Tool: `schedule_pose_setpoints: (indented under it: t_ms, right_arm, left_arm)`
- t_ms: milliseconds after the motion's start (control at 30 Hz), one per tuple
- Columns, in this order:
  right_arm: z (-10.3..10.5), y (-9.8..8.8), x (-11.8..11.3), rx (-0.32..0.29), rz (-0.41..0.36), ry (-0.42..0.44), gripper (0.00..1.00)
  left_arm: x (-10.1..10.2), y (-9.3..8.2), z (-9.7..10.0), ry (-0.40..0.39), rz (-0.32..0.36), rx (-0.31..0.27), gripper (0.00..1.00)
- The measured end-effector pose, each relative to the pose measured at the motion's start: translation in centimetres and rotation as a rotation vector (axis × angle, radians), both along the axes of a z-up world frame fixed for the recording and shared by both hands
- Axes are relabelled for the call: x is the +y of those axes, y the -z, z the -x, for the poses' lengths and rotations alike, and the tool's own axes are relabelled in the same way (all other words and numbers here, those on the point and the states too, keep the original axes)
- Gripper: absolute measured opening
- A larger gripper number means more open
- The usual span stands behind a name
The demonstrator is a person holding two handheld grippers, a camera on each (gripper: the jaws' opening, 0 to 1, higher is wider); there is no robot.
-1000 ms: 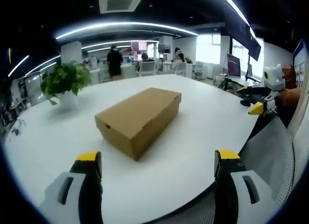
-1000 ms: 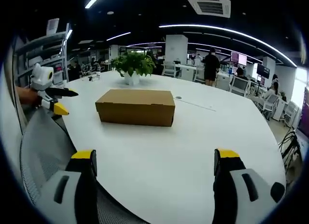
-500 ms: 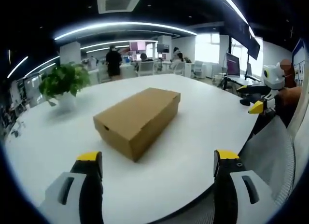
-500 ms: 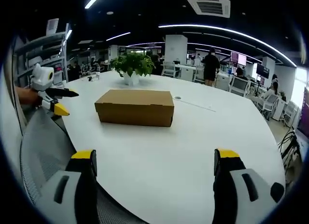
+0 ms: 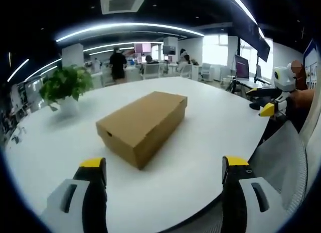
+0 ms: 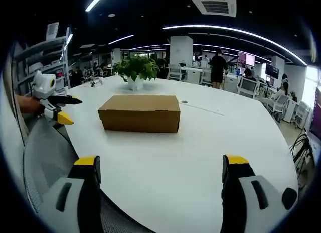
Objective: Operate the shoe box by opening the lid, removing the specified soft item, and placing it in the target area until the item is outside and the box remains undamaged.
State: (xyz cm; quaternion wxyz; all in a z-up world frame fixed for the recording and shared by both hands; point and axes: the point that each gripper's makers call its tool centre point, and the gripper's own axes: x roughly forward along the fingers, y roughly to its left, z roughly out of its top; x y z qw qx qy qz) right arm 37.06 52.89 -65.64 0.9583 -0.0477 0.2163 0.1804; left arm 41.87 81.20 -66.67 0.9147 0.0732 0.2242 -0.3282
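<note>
One shoe box (image 5: 142, 123), lid closed; two grippers, fingers apart, holding nothing.

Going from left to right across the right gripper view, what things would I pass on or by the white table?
The other tool → potted plant → cardboard shoe box, lid shut.

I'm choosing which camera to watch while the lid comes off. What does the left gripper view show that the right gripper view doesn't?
The left gripper view alone shows the shoe box corner-on, with the notch in its short end, and the right gripper at the right edge. The right gripper view alone shows the box's long side square-on, a small dark spot on the table behind it, and the left gripper. Both show the closed box, the potted plant and open fingers.
</note>
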Motion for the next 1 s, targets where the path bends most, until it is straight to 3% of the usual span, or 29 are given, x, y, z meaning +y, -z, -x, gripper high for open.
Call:
schedule_pose_setpoints:
  t_ms: [633,1000]
  right_arm:
    - [-1.7,-0.9,-0.6,-0.003,0.026,-0.029,0.96]
    - [-3.2,-0.9,-0.8,0.027,0.04,-0.085,0.96]
  left_arm:
    - [-1.3,-0.3,-2.0,0.012,-0.016,-0.011,0.96]
    - [-1.8,-0.9,-3.0,-0.002,-0.018,-0.004,0.94]
